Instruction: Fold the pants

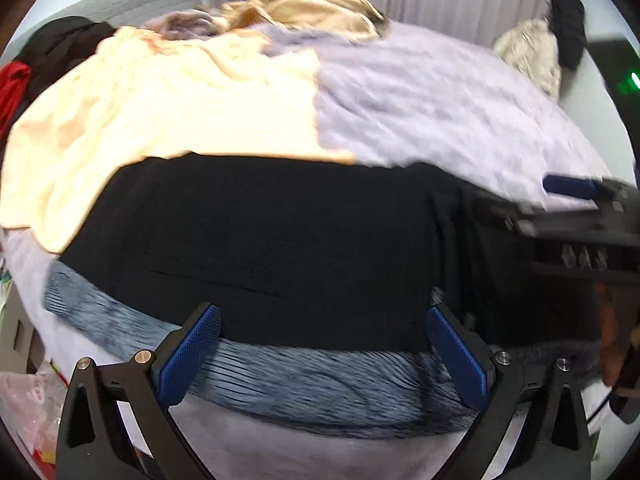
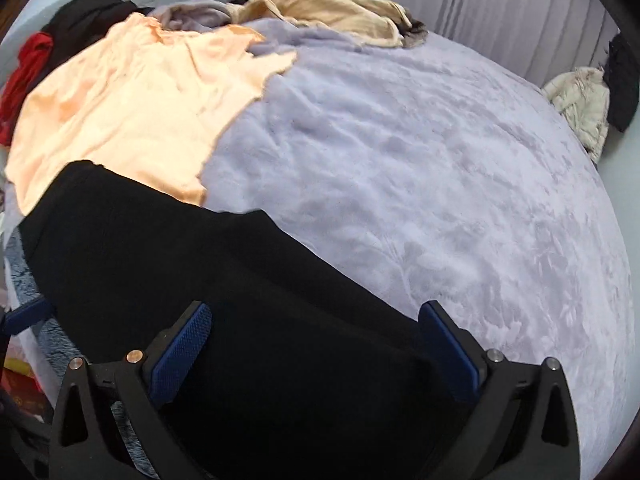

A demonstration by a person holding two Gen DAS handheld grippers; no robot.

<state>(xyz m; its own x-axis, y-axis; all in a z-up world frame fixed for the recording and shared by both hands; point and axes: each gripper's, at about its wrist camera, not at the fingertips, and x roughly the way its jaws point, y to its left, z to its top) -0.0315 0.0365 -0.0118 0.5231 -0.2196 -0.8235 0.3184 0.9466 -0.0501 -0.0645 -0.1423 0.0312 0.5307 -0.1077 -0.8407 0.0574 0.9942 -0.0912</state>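
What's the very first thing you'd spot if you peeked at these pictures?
The big black pants spread flat across the near part of the fluffy lavender blanket, with both open grippers, left and right, poised over them. Next, the bright peach cloth lying just behind the pants on the left side. At the far edge sits a crumpled tan pile.

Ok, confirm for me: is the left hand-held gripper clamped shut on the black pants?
No, the left hand-held gripper is wide open, its blue pads apart above the black pants.
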